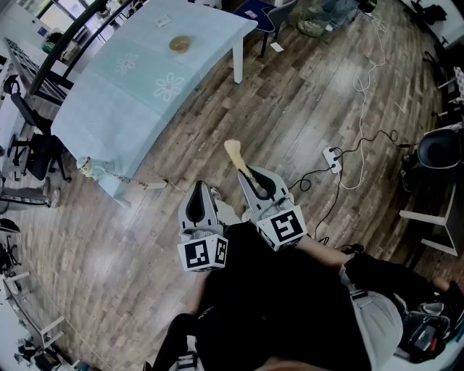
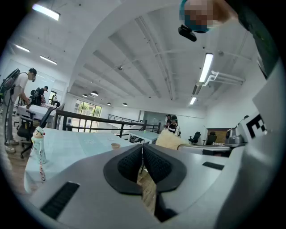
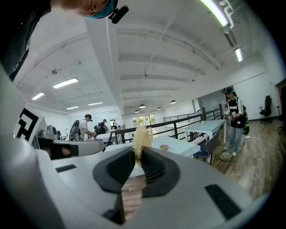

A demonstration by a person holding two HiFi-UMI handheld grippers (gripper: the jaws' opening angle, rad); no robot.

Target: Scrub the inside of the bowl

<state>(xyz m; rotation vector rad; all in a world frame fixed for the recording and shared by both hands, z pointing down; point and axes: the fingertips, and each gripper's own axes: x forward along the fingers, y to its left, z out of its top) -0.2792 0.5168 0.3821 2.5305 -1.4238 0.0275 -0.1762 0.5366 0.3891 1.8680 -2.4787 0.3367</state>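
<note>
A small brown bowl (image 1: 180,44) stands far off on the table with the pale blue cloth (image 1: 123,94); it also shows small in the left gripper view (image 2: 115,146) and the right gripper view (image 3: 164,146). Both grippers hang over the wooden floor, well short of the table. My right gripper (image 1: 246,174) is shut on a pale yellow scrubber (image 1: 233,152), whose fluffy end sticks up past the jaws (image 3: 142,137). My left gripper (image 1: 199,190) is shut with nothing between its pads (image 2: 142,154). The scrubber (image 2: 169,140) appears to its right.
A white power strip (image 1: 332,159) with trailing cables lies on the floor at right. A black chair (image 1: 438,148) stands at the far right. A white card (image 1: 162,22) lies on the table. A small bottle (image 2: 39,145) sits at the table's near corner. People stand in the background.
</note>
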